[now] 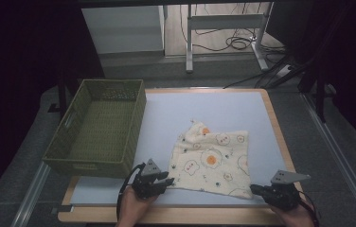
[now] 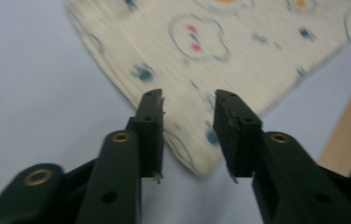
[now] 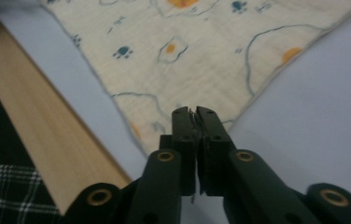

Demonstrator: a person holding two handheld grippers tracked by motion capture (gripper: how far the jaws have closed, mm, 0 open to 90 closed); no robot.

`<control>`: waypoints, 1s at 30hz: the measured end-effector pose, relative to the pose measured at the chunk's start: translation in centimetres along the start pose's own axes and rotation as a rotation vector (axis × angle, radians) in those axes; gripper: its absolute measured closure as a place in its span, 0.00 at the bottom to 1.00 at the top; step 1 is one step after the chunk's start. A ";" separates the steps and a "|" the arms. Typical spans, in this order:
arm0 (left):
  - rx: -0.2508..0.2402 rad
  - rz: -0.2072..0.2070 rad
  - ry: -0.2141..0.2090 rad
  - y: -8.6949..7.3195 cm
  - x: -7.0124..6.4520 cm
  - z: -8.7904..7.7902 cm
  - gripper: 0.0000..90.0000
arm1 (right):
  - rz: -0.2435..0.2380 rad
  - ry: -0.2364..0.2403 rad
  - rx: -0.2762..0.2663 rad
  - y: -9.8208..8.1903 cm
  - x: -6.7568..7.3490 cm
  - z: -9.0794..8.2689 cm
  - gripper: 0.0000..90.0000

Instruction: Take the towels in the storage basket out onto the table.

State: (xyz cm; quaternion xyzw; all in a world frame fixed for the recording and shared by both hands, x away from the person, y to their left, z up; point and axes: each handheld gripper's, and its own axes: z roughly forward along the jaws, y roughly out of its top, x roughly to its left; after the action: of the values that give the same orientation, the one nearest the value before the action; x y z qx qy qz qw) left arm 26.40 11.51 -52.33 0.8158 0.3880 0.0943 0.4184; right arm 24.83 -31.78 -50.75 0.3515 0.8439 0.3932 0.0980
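Left hand-held gripper (image 2: 188, 100) hovering spread over cloth (image 1: 211, 158) corner | right hand-held gripper (image 3: 193, 112) pressed together, empty | cloth likely handling light, limp; gripping corners

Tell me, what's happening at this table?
A person is handling a patterned cloth on a pale mat, with a two-jaw gripper in each hand. The left gripper hangs open over the cloth's near left corner without pinching it. The right gripper has its jaws together at the near right corner, with a thin edge apparently nipped between them. A green woven basket sits at the left.
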 end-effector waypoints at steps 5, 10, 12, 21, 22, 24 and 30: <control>-0.027 -0.005 0.053 3.3 2.0 1.4 0.63 | 0.018 -0.038 -0.006 1.5 -2.1 0.7 0.87; -0.039 -0.021 0.087 6.5 4.4 3.8 0.65 | 0.041 -0.070 -0.011 3.6 -4.7 2.7 0.86; -0.033 -0.028 0.100 7.4 5.4 4.8 0.66 | 0.052 -0.080 -0.014 4.4 -5.7 3.4 0.87; -0.022 -0.034 0.145 10.7 8.2 8.6 0.68 | 0.072 -0.150 -0.027 9.0 -9.1 5.6 0.87; -0.019 -0.028 0.143 11.0 8.3 8.9 0.68 | 0.073 -0.159 -0.032 9.5 -9.4 5.9 0.87; -0.012 -0.025 0.147 11.3 8.4 9.7 0.67 | 0.070 -0.178 -0.037 10.5 -10.0 6.3 0.87; 0.002 -0.025 0.162 11.6 8.6 11.7 0.59 | 0.110 -0.221 -0.040 12.8 -12.0 7.8 0.80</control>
State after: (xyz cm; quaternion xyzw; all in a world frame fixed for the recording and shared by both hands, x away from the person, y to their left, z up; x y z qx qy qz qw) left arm 44.28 6.44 -52.36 0.8010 0.4307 0.1546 0.3860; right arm 43.77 -29.49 -47.95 0.4365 0.7995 0.3736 0.1754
